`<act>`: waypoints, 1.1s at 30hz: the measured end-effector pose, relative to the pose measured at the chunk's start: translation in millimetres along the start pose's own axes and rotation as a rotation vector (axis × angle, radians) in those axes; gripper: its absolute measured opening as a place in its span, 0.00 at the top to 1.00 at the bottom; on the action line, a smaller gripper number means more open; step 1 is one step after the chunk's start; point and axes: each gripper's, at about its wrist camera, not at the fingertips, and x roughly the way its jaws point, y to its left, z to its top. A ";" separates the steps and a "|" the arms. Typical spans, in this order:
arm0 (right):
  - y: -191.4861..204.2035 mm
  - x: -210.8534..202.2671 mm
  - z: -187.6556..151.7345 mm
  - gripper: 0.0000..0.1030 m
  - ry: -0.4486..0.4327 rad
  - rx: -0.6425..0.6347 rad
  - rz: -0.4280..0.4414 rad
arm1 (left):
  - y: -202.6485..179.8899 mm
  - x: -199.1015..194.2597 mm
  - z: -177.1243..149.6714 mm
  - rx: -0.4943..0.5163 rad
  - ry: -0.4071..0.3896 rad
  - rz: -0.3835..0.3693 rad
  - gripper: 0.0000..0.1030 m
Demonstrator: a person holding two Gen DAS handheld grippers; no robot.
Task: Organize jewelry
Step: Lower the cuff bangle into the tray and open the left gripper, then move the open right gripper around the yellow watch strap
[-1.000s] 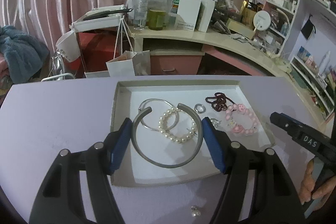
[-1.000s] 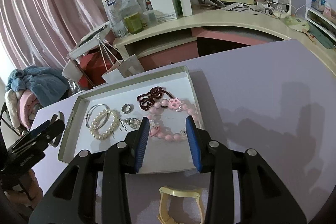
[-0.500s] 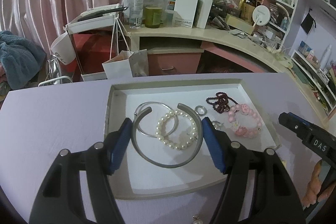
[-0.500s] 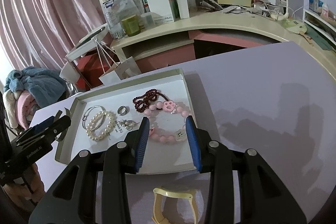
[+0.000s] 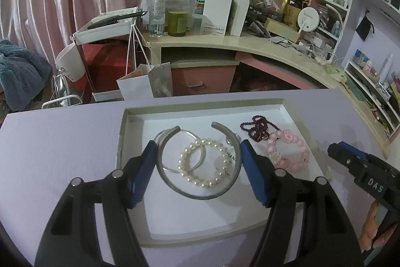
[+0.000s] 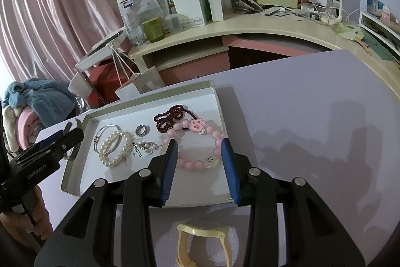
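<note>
My left gripper (image 5: pixel 198 150) is shut on a grey open metal cuff bangle (image 5: pixel 200 194) and holds it over the white tray (image 5: pixel 120 149). In the tray lie a pearl bracelet (image 5: pixel 205 164), a thin silver bangle (image 5: pixel 172 149), a dark red bead string (image 5: pixel 257 128) and a pink bead bracelet (image 5: pixel 287 149). My right gripper (image 6: pixel 200 149) is open and empty above the pink bead bracelet (image 6: pixel 195 144). The right wrist view also shows a silver ring (image 6: pixel 142 129), earrings (image 6: pixel 147 145) and the pearl bracelet (image 6: pixel 113 149).
A cream watch (image 6: pixel 202 242) lies on the purple table (image 6: pixel 312 129) in front of the tray, under my right gripper. A cluttered curved desk (image 5: pixel 225 41) and shelves stand behind the table. A paper bag (image 5: pixel 145 84) stands beyond the far edge.
My left gripper has moved forward with the cuff bangle, further over the tray. My right gripper has shifted slightly forward over the pink bracelet.
</note>
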 end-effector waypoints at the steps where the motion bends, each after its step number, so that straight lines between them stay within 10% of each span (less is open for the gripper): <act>1: -0.2 -0.1 -0.8 0.63 0.001 -0.001 0.001 | -0.1 -0.5 -0.4 -0.001 -0.003 0.001 0.29; 3: -1.1 0.2 -1.6 0.63 0.003 -0.001 0.001 | -0.4 -3.8 0.5 0.001 -0.018 0.020 0.13; 33: -0.9 -13.8 -5.3 0.63 -0.010 -0.007 -0.010 | 36.7 -54.9 3.4 -0.099 -0.115 0.050 0.13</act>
